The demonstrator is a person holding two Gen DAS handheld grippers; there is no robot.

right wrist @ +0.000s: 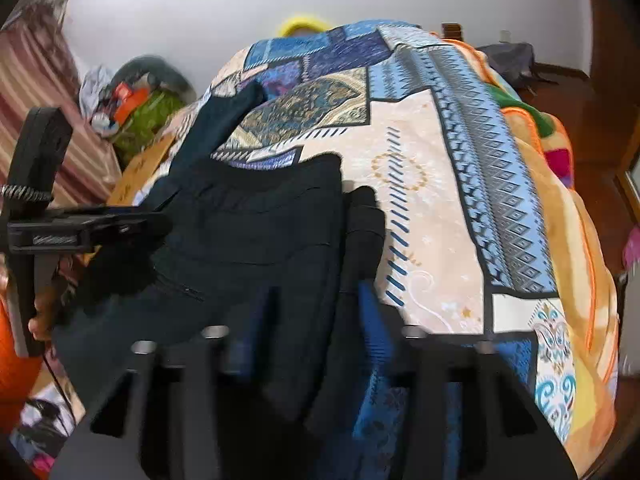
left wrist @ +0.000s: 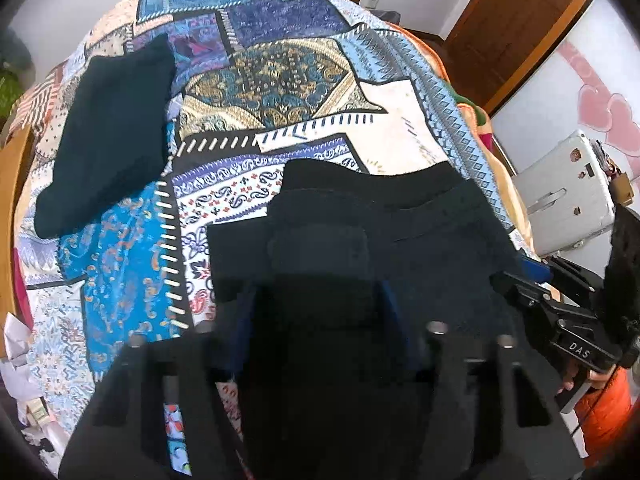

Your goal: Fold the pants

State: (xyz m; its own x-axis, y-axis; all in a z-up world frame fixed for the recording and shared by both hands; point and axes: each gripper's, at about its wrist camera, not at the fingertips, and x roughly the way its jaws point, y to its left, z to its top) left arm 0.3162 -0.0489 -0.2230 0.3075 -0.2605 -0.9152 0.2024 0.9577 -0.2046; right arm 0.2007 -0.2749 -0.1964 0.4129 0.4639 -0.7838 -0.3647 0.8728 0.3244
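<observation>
Dark navy pants (left wrist: 384, 232) lie on a patchwork bedspread (left wrist: 304, 80). In the left wrist view the waist end fills the lower middle and one leg (left wrist: 112, 132) stretches off to the far left. My left gripper (left wrist: 316, 300) has dark pants fabric between its blue-padded fingers. In the right wrist view the pants (right wrist: 248, 216) lie left of centre, and my right gripper (right wrist: 312, 312) holds a fold of the fabric between its fingers. The left gripper's body (right wrist: 80, 228) shows at the left edge there; the right gripper's body (left wrist: 560, 320) shows at the right edge of the left view.
The bedspread (right wrist: 440, 184) covers the bed, with an orange blanket (right wrist: 552, 184) along its right side. A white appliance (left wrist: 568, 196) and a wooden door (left wrist: 512, 24) stand to the right. Cluttered bags (right wrist: 136, 104) sit by the wall at the left.
</observation>
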